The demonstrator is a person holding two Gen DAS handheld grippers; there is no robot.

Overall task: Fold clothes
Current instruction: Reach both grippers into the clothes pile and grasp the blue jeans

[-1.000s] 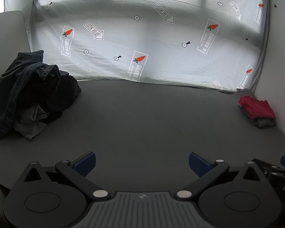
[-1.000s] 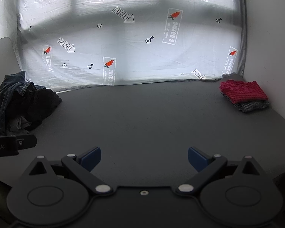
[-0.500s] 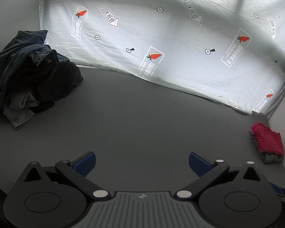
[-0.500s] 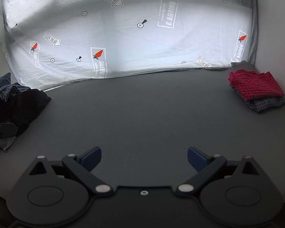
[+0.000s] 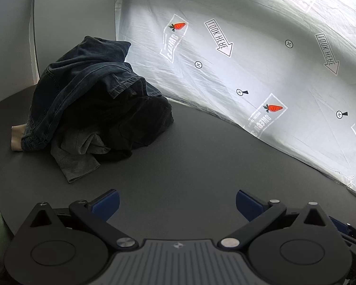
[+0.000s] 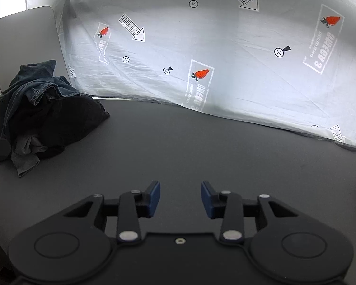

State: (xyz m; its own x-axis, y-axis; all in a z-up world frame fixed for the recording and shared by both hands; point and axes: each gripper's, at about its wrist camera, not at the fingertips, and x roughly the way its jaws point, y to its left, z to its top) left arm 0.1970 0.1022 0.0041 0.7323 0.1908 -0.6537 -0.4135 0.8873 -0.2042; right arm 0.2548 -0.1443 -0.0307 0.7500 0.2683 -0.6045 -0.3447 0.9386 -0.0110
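The pile of unfolded clothes (image 5: 92, 109) sits on the dark table (image 5: 201, 156) at its far left, against the printed backdrop sheet (image 5: 249, 59), and everything I do next turns on that. From my left gripper (image 5: 176, 201) the heap lies ahead and up to the left, near; from my right gripper (image 6: 180, 198) it is well apart, far off to the left. So the left hand is the nearer one for the first pick. The left's jaws stand wide with nothing between them. The right's jaws are closing on empty air, only bare table between the blue pads (image 6: 154, 196). A grey garment hem (image 5: 78, 166) trails toward me from under the denim; I think it is the easiest edge, though the dark folds are hard to separate.
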